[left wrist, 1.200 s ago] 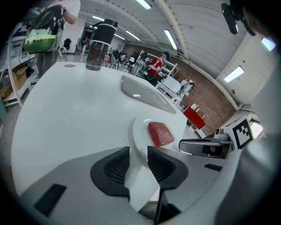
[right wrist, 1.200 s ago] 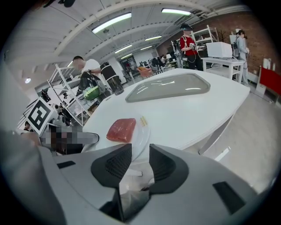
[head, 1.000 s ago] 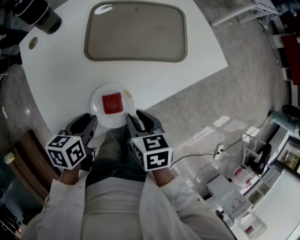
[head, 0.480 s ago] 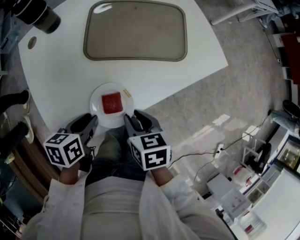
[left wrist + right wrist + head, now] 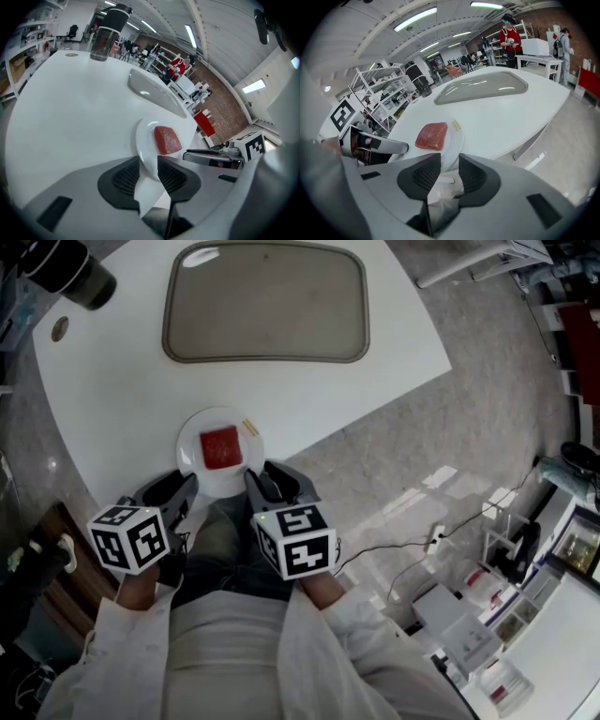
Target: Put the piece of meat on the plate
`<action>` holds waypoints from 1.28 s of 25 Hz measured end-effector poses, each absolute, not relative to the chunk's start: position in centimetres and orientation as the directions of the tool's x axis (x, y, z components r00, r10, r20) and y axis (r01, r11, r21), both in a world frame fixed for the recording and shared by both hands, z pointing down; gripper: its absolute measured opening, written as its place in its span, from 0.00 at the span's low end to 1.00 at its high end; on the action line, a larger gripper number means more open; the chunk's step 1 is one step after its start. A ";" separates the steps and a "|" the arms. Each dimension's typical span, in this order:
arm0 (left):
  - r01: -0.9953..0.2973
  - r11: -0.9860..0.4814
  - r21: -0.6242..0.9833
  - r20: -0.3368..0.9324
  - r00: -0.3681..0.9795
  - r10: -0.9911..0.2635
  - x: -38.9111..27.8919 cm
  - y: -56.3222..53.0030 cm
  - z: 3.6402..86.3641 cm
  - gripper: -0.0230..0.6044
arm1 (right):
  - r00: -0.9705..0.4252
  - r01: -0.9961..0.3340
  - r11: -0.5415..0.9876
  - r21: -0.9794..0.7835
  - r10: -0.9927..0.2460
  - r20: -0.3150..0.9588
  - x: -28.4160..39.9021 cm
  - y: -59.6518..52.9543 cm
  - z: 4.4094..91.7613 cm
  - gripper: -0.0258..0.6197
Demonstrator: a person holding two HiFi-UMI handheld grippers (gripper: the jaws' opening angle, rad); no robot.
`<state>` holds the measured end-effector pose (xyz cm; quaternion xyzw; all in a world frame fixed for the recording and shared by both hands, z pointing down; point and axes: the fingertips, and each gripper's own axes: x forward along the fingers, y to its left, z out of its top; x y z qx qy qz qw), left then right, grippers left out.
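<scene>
A red square piece of meat (image 5: 221, 447) lies on a small white plate (image 5: 192, 442) at the near edge of the white table. Both grippers hover just below the plate, over my lap. My left gripper (image 5: 173, 486) is open by a narrow gap with nothing in it, and past its jaws I see the plate (image 5: 143, 140) and the meat (image 5: 167, 139). My right gripper (image 5: 274, 476) is also open by a narrow gap and empty. Beyond it lie the meat (image 5: 431, 136) and the plate (image 5: 457, 138).
A large grey tray (image 5: 267, 301) lies at the far side of the table. A dark bottle (image 5: 70, 273) stands at the far left corner, with a small round disc (image 5: 60, 327) beside it. The table edge (image 5: 375, 413) runs diagonally, with grey floor to its right.
</scene>
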<state>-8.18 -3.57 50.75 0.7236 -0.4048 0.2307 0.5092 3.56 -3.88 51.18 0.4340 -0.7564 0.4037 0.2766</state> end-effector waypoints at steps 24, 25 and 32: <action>-0.828 -0.218 0.517 0.743 0.560 -0.367 -8.0 -3.6 50.8 0.20 | -0.456 -0.890 0.244 -0.385 -0.455 0.765 4.0 -4.1 51.3 0.21; -0.826 -0.221 0.518 0.739 0.563 -0.370 -8.1 -3.6 50.8 0.20 | -0.456 -0.890 0.243 -0.386 -0.455 0.765 4.0 -4.2 51.3 0.20; -0.820 -0.259 0.511 0.724 0.572 -0.385 -8.1 -4.0 50.3 0.19 | -0.451 -0.893 0.232 -0.387 -0.472 0.758 4.0 -4.3 50.9 0.20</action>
